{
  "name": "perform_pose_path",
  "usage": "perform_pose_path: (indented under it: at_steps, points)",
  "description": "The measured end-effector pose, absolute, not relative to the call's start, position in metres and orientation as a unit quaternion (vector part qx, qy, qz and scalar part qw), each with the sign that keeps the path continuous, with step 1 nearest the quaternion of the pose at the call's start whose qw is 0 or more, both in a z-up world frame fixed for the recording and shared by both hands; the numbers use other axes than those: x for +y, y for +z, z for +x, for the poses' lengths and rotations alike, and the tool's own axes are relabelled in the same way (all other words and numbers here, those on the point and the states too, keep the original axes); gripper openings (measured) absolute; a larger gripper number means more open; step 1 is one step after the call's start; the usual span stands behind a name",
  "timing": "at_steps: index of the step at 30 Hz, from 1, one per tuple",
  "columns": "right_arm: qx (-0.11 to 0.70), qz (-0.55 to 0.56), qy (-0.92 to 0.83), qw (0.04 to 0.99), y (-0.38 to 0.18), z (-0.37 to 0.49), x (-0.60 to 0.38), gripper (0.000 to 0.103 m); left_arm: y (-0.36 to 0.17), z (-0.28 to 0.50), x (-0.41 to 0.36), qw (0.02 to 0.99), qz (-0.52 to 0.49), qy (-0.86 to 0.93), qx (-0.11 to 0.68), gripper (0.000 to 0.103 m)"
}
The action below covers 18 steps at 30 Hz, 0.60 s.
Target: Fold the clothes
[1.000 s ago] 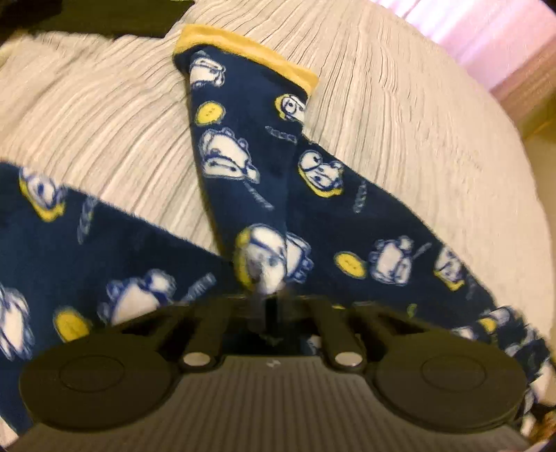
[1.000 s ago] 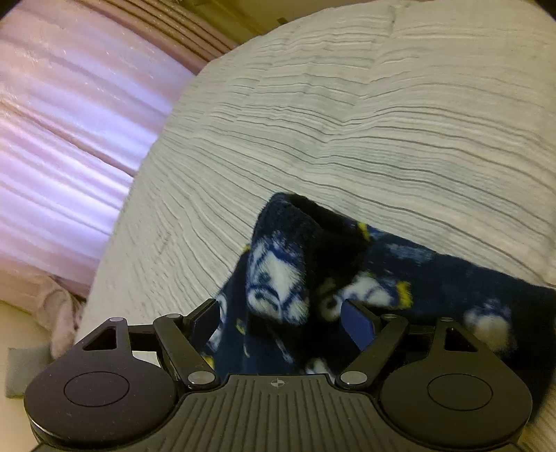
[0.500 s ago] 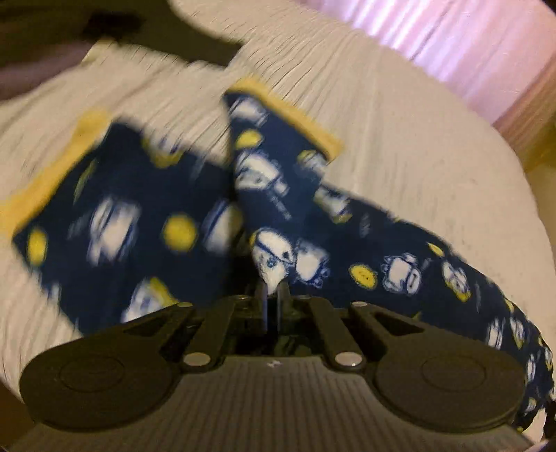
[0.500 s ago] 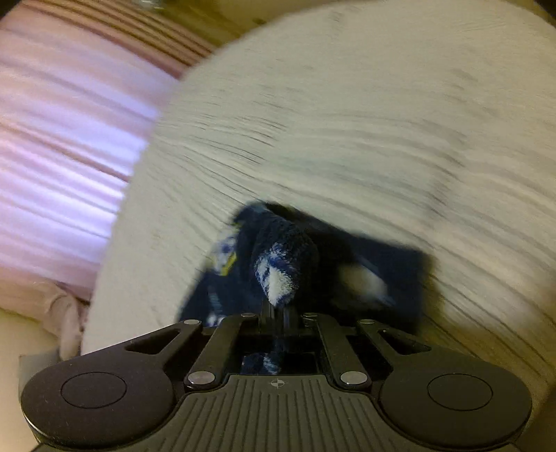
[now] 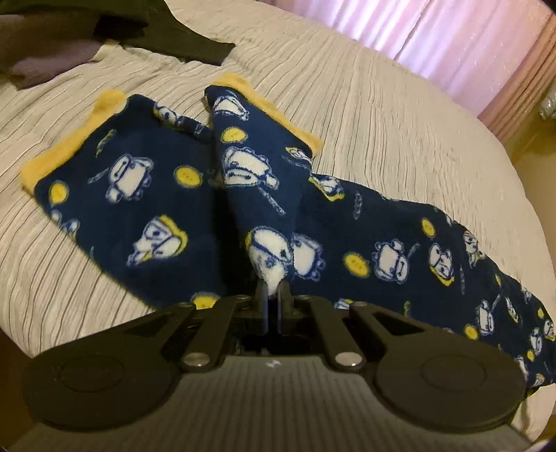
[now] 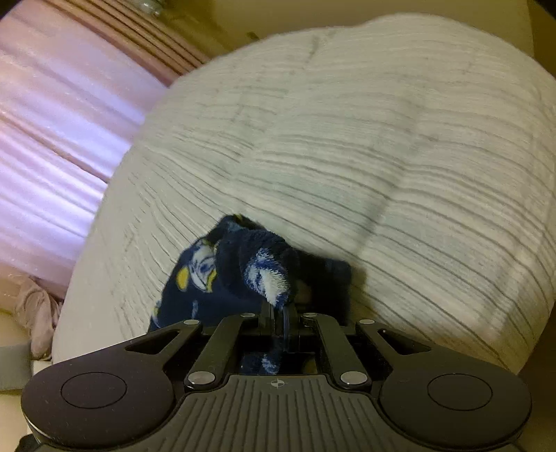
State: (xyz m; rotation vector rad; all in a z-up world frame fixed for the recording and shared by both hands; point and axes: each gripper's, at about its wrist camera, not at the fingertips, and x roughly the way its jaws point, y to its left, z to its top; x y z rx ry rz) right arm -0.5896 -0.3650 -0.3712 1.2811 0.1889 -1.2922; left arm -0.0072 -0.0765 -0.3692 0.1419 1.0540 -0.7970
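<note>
Navy fleece pyjama trousers (image 5: 146,208) with white cartoon figures, yellow dots and yellow cuffs lie on a striped white bedspread (image 5: 382,121). In the left wrist view both legs spread out ahead, one to the left, one running right. My left gripper (image 5: 272,295) is shut on a pinched fold of the fabric between the legs. In the right wrist view my right gripper (image 6: 278,311) is shut on a bunched end of the same trousers (image 6: 243,271), lifted a little off the bedspread (image 6: 347,139).
Dark clothes (image 5: 166,31) and a grey-purple garment (image 5: 45,62) lie at the far left of the bed. Pink curtains (image 5: 469,45) hang behind the bed, seen also as curtains (image 6: 52,139) at left. A pinkish cloth heap (image 6: 38,309) sits on the floor.
The right gripper closed on the bunched fabric, which it straddled open a second ago. The left gripper dragged its fold along, so the second trouser leg with its yellow cuff came into view.
</note>
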Motion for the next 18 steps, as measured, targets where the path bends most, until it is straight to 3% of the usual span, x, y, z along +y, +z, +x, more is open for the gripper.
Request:
perform_pose_path:
  at_steps: [4, 7, 8, 9, 10, 11, 15, 18]
  points:
    - [0.123, 0.547, -0.566, 0.604, -0.383, -0.586, -0.364, 0.003, -0.397, -0.007, -0.083, 0.779, 0.128, -0.359, 0.498, 0.005]
    - [0.181, 0.553, -0.571, 0.579, -0.400, -0.573, -0.372, 0.004, -0.400, -0.012, -0.089, 0.778, 0.164, -0.344, 0.499, 0.019]
    - [0.201, 0.546, -0.576, 0.574, -0.400, -0.567, -0.374, 0.018, -0.396, -0.015, -0.090, 0.780, 0.180, -0.339, 0.494, 0.034]
    - [0.225, 0.527, -0.585, 0.575, -0.393, -0.559, -0.375, 0.031, -0.392, -0.017, -0.088, 0.781, 0.195, -0.338, 0.488, 0.038]
    - [0.247, 0.503, -0.596, 0.575, -0.386, -0.551, -0.375, 0.062, -0.388, -0.019, -0.086, 0.780, 0.208, -0.338, 0.483, 0.038]
    - [0.267, 0.470, -0.613, 0.576, -0.379, -0.545, -0.374, 0.074, -0.384, -0.021, -0.083, 0.779, 0.226, -0.336, 0.479, 0.038]
    - [0.318, 0.359, -0.669, 0.568, -0.346, -0.529, -0.370, 0.074, -0.357, -0.021, -0.083, 0.783, 0.267, -0.325, 0.458, 0.038]
    - [0.281, 0.372, -0.676, 0.570, -0.333, -0.525, -0.375, 0.074, -0.340, -0.011, -0.107, 0.794, 0.256, -0.341, 0.433, 0.043]
